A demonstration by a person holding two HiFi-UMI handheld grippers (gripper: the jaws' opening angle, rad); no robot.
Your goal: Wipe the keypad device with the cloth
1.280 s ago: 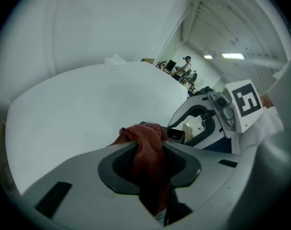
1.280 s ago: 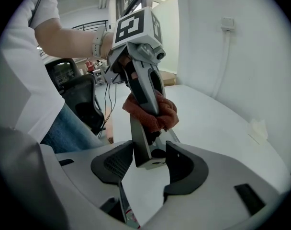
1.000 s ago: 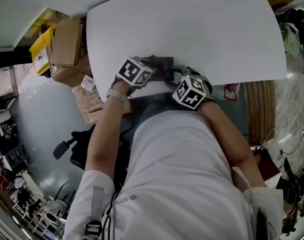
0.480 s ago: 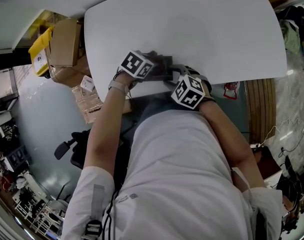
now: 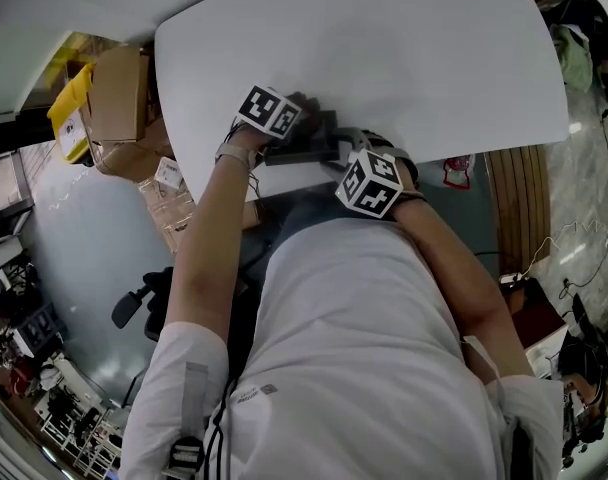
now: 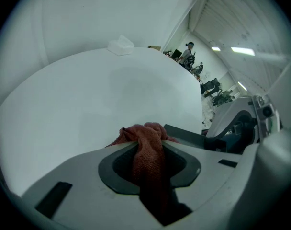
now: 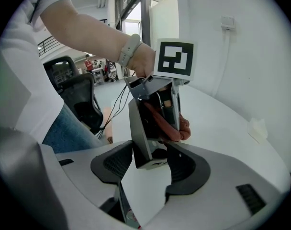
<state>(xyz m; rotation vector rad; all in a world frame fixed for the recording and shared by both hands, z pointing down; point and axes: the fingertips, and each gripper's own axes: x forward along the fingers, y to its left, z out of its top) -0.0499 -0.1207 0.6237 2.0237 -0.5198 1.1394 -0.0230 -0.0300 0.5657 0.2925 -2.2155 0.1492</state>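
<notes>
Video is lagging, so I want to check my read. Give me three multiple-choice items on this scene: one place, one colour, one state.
1. Where is the keypad device?
A) lying loose, untouched
B) between the jaws of the right hand-held gripper
C) out of view

2. What colour is the cloth?
A) blue
B) white
C) reddish-brown

3. What state is the left hand-held gripper in?
A) open and empty
B) shut on the cloth
C) shut on the keypad device

Answers: 1 B, the right gripper view shows it clamped there. 2 C, both gripper views show that colour. 3 B, the cloth is pinched between its jaws.
</notes>
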